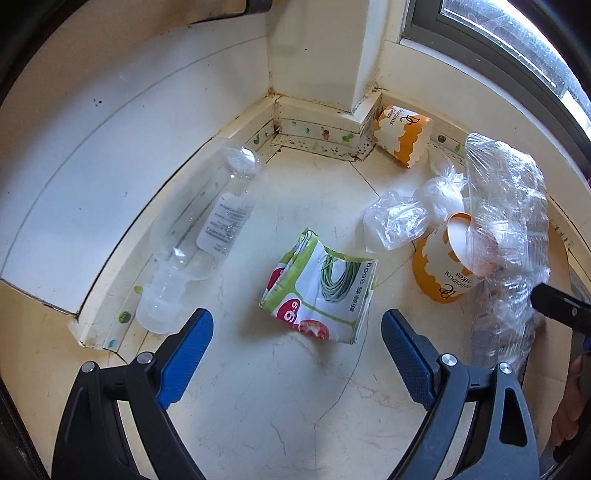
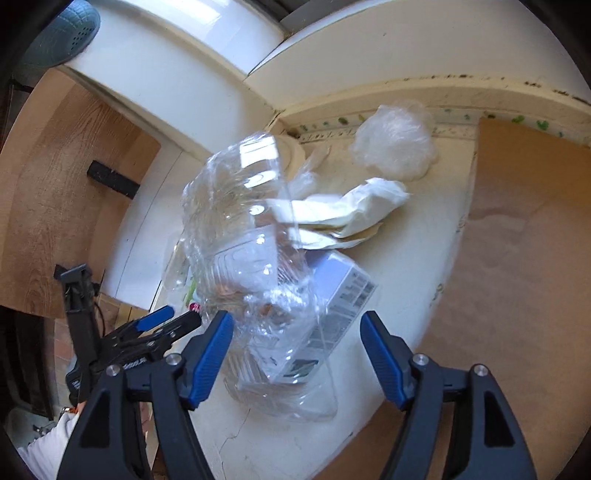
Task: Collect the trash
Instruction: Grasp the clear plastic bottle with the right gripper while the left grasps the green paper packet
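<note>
In the left wrist view my left gripper (image 1: 297, 325) is open just above a folded green and white flyer (image 1: 321, 288) on the pale floor. A clear plastic bottle (image 1: 199, 236) lies to its left by the skirting. Two orange paper cups lie at the right (image 1: 443, 269) and in the far corner (image 1: 402, 134). A crumpled clear bag (image 1: 402, 218) and a tall clear plastic container (image 1: 506, 229) are at the right. In the right wrist view my right gripper (image 2: 297, 328) is open around the clear plastic container (image 2: 251, 236); a small white box (image 2: 332, 306) lies behind it.
Crumpled white paper (image 2: 354, 206) and a ball of clear film (image 2: 395, 144) lie near the skirting. A brown cardboard sheet (image 2: 524, 258) covers the floor at the right. White wall panels and a window (image 1: 517, 33) bound the corner. My left gripper (image 2: 162, 325) shows at the left.
</note>
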Demonstrator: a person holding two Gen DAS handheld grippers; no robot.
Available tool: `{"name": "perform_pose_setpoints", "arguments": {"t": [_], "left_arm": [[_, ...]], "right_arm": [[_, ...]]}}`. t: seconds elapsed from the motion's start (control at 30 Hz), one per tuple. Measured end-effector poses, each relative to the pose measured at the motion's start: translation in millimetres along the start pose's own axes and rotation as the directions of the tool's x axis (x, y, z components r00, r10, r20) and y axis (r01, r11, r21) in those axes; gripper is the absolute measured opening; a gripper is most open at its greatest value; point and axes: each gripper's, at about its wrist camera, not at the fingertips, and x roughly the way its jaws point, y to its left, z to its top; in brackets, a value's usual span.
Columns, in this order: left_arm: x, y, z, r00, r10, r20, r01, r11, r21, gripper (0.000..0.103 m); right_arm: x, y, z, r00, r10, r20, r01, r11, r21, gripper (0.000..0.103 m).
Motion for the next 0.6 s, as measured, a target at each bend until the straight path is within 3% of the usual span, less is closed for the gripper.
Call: {"name": "perform_pose_setpoints", "arguments": {"t": [0.1,0.2,0.27,0.33,0.43,0.5,0.57,0.6], "left_arm": [[3.1,-0.4,-1.3,1.000,-0.005,-0.005,0.005,1.000,-0.005,0.090],[7.9,-0.3,-1.5,1.000,-0.019,-0.017,0.019,1.000,-0.013,0.081],[9.6,1.2,-3.0,0.999,-0.031,-0.022,0.030,0.999,-0.025,0.074],[12.3,2.6,-2.8,0.999,-0.047,-0.026,0.046,0.998,-0.041,0.070],[11.8,5.8,-5.5,0.998,-0.060,-0.025,0.059,0.996,-0.061,0.065],[10.7,7.4,-6.4,0.998,-0.067,-0.019,0.066,0.996,-0.068,0.054],[9.7,6.8,-6.5,0.997,-0.070,-0.012,0.069,0.995,-0.071,0.027],[10.3,7.3,-6.2,0.997,-0.076,-0.014,0.075,0.994,-0.074,0.021]], "right_arm": [[5.5,6.8,-3.2,0.999,0.019,-0.031,-0.020,0.999,-0.029,0.072],[11.0,12.2,-6.8,0.997,0.037,-0.070,-0.040,0.998,-0.038,0.072],[10.6,15.3,-11.6,0.996,0.041,-0.080,-0.045,0.998,-0.044,0.065],[6.9,18.7,-15.4,0.995,0.065,-0.077,-0.068,0.997,-0.039,0.047],[-2.1,28.2,-21.1,0.998,0.030,-0.048,-0.033,0.997,-0.064,0.045],[-10.7,32.7,-26.4,0.999,0.011,-0.032,-0.014,0.996,-0.086,0.044],[-20.6,39.0,-32.6,1.000,0.003,-0.005,-0.004,0.994,-0.106,0.043],[-25.4,40.4,-35.3,1.000,0.004,0.007,-0.003,0.994,-0.110,0.042]]}}
